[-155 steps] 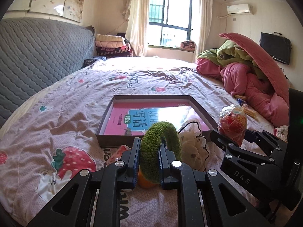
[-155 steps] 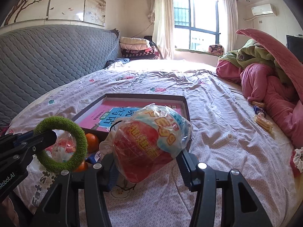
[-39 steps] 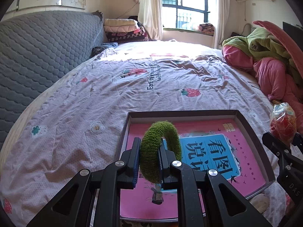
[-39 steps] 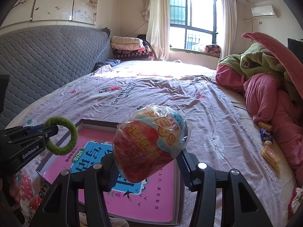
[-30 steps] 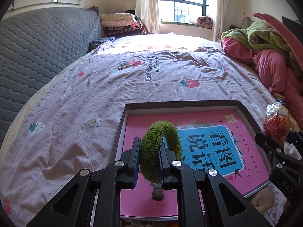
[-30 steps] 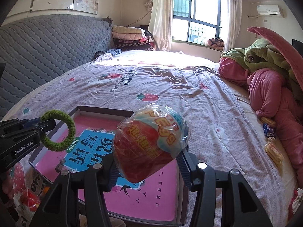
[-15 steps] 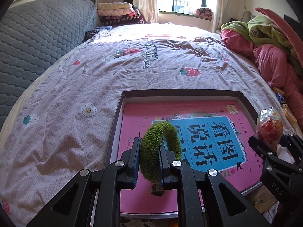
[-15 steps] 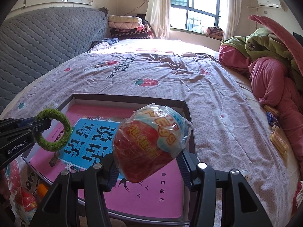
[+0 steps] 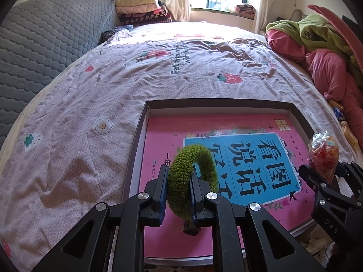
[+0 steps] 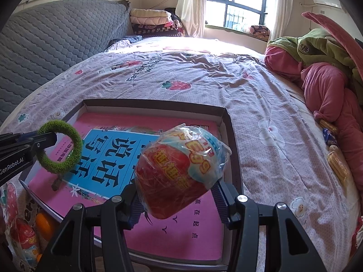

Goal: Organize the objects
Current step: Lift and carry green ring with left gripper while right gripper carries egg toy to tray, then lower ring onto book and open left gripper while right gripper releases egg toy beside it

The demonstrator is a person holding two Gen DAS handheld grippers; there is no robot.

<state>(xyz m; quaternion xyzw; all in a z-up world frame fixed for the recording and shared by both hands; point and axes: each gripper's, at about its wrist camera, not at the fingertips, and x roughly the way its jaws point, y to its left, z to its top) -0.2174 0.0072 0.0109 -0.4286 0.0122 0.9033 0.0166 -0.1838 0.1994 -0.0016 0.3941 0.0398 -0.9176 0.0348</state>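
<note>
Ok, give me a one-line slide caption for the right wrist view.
Right gripper holds a wrapped red snack above the shallow box, while the left gripper holds a green ring.

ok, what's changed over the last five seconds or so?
Both claws travelled from the clutter at the bed's near edge to over the box with the pink book, tilting downward. Left claw stayed shut on the green ring, right claw on the bagged snack. Nothing released; box and book haven't moved.
</note>
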